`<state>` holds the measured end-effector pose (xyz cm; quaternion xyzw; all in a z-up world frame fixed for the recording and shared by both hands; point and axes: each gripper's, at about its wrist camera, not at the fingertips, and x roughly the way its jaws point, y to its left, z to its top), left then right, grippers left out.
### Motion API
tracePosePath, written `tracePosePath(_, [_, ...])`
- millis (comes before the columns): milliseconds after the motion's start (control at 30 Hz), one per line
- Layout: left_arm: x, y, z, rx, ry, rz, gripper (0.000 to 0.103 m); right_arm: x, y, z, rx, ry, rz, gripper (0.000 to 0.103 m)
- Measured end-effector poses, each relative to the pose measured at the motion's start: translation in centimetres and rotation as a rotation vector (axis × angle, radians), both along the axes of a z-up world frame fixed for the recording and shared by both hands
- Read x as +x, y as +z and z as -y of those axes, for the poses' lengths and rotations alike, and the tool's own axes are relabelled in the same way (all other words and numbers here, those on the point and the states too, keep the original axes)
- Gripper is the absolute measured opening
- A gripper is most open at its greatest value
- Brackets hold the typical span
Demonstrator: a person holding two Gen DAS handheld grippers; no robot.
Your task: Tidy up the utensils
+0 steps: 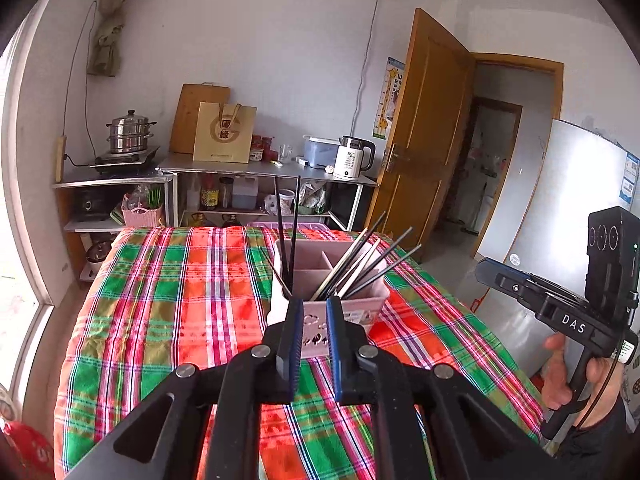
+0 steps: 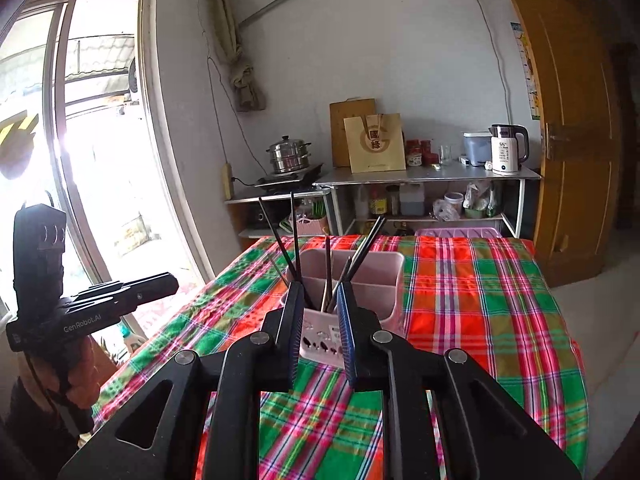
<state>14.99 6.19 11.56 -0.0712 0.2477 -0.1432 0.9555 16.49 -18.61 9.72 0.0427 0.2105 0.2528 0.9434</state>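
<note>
A pink utensil holder [image 1: 344, 276] with compartments stands on the plaid tablecloth [image 1: 168, 304]. Several dark chopsticks [image 1: 360, 262] lean in it, and two [image 1: 289, 224] stand nearly upright at its left. My left gripper [image 1: 314, 304] is open and empty, just short of the holder's near wall. In the right wrist view the holder [image 2: 376, 284] and chopsticks [image 2: 294, 236] sit just past my right gripper [image 2: 320, 290], which is open and empty. The right gripper also shows in the left wrist view [image 1: 560, 300], held off the table's right side.
A metal shelf unit [image 1: 256, 172] stands behind the table with a steamer pot [image 1: 129, 132], a paper bag [image 1: 225, 132] and a white kettle [image 1: 354, 158]. A wooden door [image 1: 424, 140] is open at right. A window [image 2: 80, 140] is at left.
</note>
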Motion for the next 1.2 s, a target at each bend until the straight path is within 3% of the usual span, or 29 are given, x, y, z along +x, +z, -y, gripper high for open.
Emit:
tracePosePath(133, [-3.2, -1.8, 0.6, 0.001, 0.015, -0.003, 0.026, -2.8, -1.6, 0.3, -0.023, -0.019, 0.003, 0.018])
tracePosePath(567, [-9.7, -5.9, 3.4, 0.087, 0.054, -0.012, 0.027, -9.6, -6.7, -0.1, -0.063, -0.050, -0.024, 0.019])
tracePosePath(1200, [-11.2, -8.2, 5.0, 0.097, 0.051, -0.031, 0.027, -11.7, -8.9, -0.1, -0.114, -0.092, -0.019, 0.020])
